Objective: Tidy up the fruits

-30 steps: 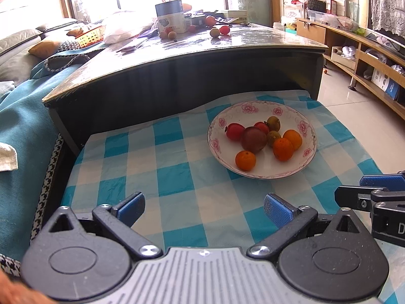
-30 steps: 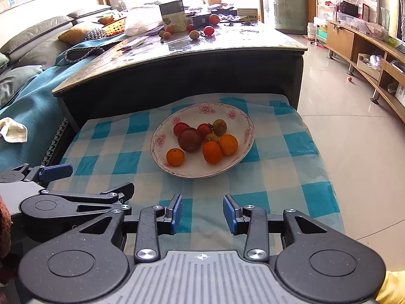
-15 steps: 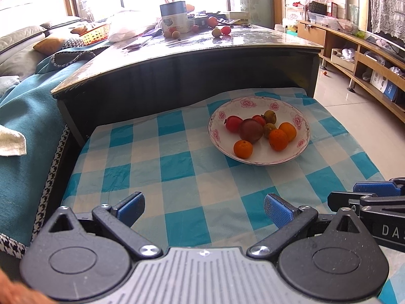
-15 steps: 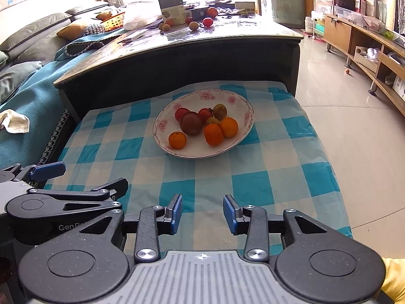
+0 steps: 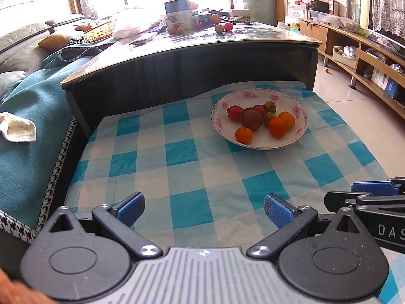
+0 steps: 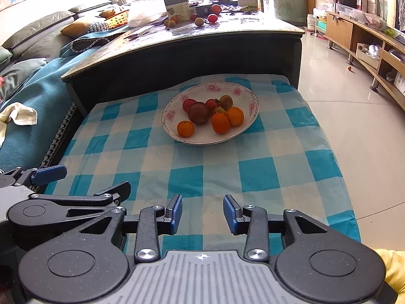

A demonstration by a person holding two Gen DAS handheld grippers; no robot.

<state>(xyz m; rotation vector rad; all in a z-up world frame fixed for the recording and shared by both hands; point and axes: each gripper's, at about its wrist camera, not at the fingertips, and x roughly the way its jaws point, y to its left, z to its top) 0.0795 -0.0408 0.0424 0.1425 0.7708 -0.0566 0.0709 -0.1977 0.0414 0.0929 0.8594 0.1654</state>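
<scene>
A white flowered plate sits at the far right of a blue checked cloth. It holds several fruits: oranges, a dark purple fruit, red ones and small greenish ones. My left gripper is wide open and empty, low over the cloth's near edge. My right gripper is open by a narrower gap and empty, beside the left one, well short of the plate.
A dark coffee table stands behind the cloth with loose fruits, a tin and bags on top. A sofa with a teal cover lies to the left. Tiled floor and low shelves are to the right.
Both grippers have drawn back and risen from the plate, which now looks smaller and farther. Neither gripper's opening has changed.
</scene>
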